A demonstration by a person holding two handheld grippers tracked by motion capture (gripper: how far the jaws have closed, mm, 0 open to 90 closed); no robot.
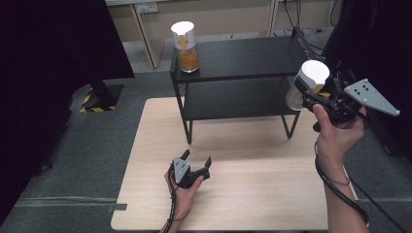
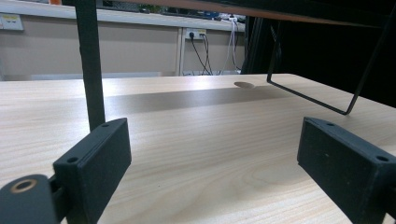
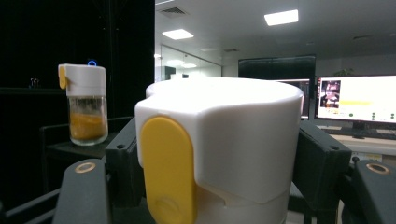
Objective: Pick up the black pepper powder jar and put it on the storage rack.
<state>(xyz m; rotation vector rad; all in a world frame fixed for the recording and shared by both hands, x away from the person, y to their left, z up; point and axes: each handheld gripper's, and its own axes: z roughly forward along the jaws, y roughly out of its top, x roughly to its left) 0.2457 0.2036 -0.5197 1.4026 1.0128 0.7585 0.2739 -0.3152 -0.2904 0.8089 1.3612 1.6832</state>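
Observation:
My right gripper (image 1: 311,90) is shut on a white-lidded jar (image 1: 307,82) with a yellow tab, held in the air at the right end of the black shelf (image 1: 243,58). In the right gripper view the jar's lid (image 3: 224,140) sits between my two jaws, one pressing each side. A second jar (image 1: 184,46) with orange contents stands upright on the shelf's top left corner, also the far jar (image 3: 85,105) in the right gripper view. My left gripper (image 1: 197,162) rests on the wooden table (image 1: 243,194), open, with nothing between its fingers (image 2: 98,163).
The two-tier black shelf stands across the back of the table; its leg (image 2: 91,65) rises just ahead of my left gripper and its wire foot (image 2: 327,100) is farther right. Dark curtains (image 1: 53,48) hang at both sides. Monitors (image 3: 357,100) glow in the background.

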